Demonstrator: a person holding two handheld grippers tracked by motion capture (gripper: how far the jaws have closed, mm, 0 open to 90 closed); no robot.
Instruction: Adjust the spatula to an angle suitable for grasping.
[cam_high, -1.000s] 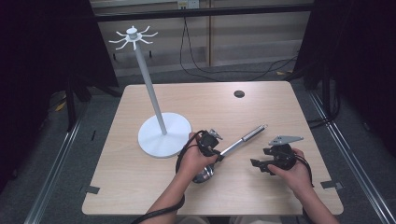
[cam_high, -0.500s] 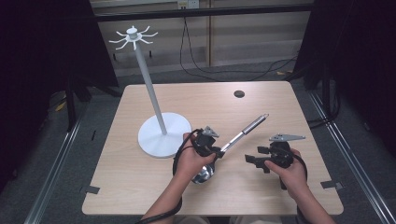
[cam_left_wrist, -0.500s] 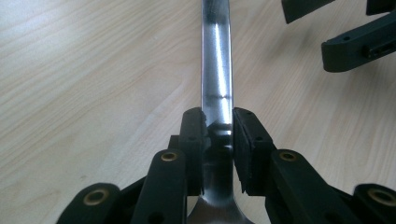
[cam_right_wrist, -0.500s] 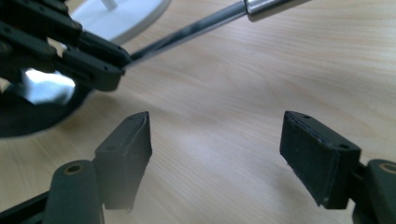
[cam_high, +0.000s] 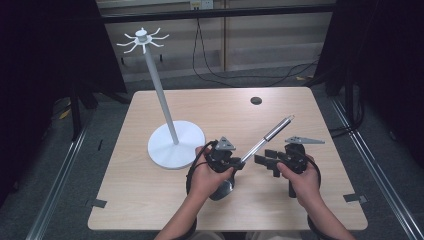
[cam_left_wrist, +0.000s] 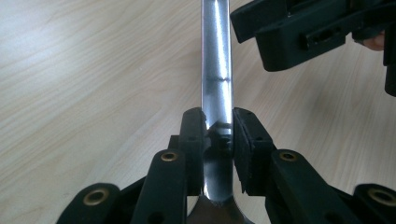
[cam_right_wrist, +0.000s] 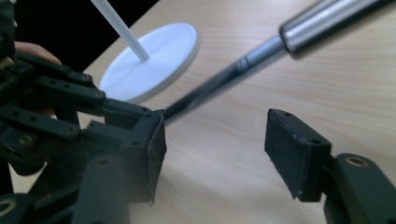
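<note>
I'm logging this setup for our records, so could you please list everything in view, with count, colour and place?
Table: one, light wood, centre of the high view.
Stand: one, white, round base on the table's left half, thin pole topped with hooks.
Metal utensil: one, silver, held up at a slant between the grippers.
Small disc: one, dark, far side of the table.
Tape pieces: two, dark, near table corners.
Cables: several, black, floor behind the table.
Left gripper: one, black, shut on the utensil.
Right gripper: one, black, open, beside the handle.

White stand (cam_high: 176, 144), silver ladle (cam_high: 265, 139), pale wood-grain table (cam_high: 150, 200)
</note>
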